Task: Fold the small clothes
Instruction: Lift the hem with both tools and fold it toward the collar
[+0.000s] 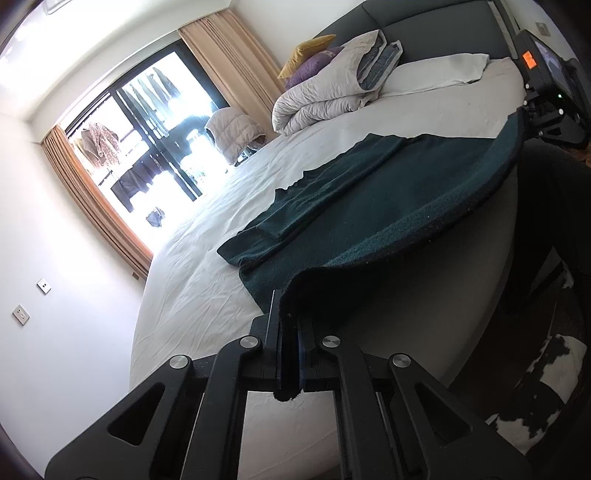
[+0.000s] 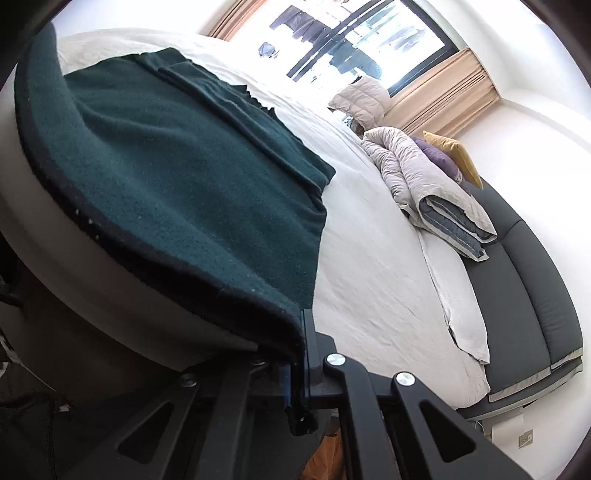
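Observation:
A dark green knitted garment (image 1: 354, 206) lies spread on the white bed sheet (image 1: 207, 266), its near edge lifted off the bed's side. My left gripper (image 1: 290, 328) is shut on one near corner of that edge; a bit of cloth pokes out below the pads. In the right wrist view the same green garment (image 2: 177, 177) drapes toward the camera. There my right gripper (image 2: 297, 354) is shut on the other near corner. The hem hangs taut between the two grippers. The right gripper's body (image 1: 546, 81) shows at the far right of the left wrist view.
A rolled grey duvet (image 1: 332, 85) with yellow and purple cushions (image 1: 306, 59) sits by the dark headboard (image 1: 443, 22). A white pillow (image 2: 454, 295) lies beside the headboard. A window with beige curtains (image 1: 96, 206) is beyond the bed. A black-and-white rug (image 1: 543, 387) is on the floor.

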A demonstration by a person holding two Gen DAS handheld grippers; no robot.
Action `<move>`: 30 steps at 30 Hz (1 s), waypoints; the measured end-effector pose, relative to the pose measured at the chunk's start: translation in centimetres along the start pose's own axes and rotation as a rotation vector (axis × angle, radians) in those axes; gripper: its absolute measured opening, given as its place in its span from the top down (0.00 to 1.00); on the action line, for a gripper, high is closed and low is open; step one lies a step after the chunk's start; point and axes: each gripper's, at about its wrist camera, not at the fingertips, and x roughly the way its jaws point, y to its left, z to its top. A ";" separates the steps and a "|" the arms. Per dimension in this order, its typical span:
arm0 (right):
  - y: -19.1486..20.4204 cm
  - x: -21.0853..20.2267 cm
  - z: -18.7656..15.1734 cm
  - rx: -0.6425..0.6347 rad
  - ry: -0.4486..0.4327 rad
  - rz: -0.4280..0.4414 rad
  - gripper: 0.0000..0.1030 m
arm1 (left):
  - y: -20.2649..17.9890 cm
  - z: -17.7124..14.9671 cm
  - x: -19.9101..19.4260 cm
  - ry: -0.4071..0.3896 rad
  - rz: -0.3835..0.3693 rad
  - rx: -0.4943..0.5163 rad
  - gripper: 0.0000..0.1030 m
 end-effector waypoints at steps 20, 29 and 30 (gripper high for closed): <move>-6.9 6.0 10.5 0.018 -0.149 0.008 0.97 | 7.4 4.6 8.3 0.050 0.031 -0.163 0.96; -7.6 14.5 17.4 -0.001 -0.076 0.095 0.97 | 12.5 8.5 20.1 0.165 -0.024 -0.230 0.96; -7.7 15.5 18.2 -0.003 -0.068 0.104 0.97 | 13.2 8.9 21.4 0.177 -0.030 -0.242 0.96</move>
